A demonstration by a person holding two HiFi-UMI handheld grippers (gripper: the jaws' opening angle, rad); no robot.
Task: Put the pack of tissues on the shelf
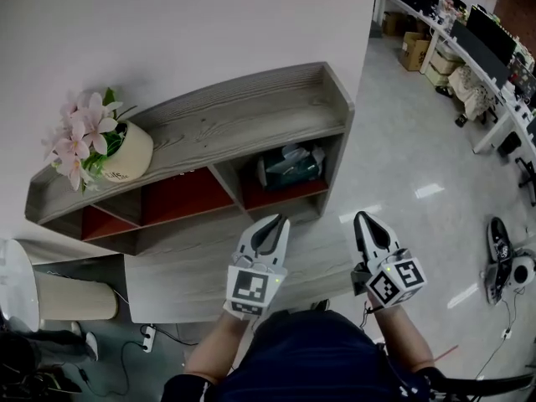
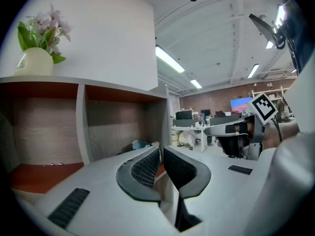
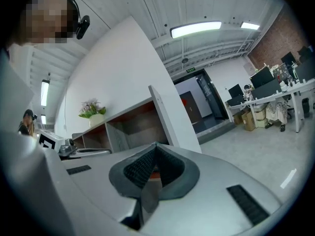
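The pack of tissues (image 1: 291, 167), teal and clear-wrapped, lies in the right-hand compartment of the grey wooden shelf (image 1: 251, 107). In the left gripper view the pack (image 2: 140, 144) shows deep in that compartment, just past the fingertips. My left gripper (image 1: 272, 222) (image 2: 161, 151) is held in front of the shelf, apart from the pack, shut and with nothing in its jaws. My right gripper (image 1: 366, 219) (image 3: 155, 146) hovers beside it to the right, off the shelf's right end, also shut and empty.
A cream pot of pink flowers (image 1: 126, 152) stands on the shelf top at the left. A white cylinder (image 1: 71, 300) and a power strip (image 1: 148, 337) lie on the floor at lower left. Desks with monitors (image 1: 477, 40) line the far right, and shoes (image 1: 500, 245) lie on the floor.
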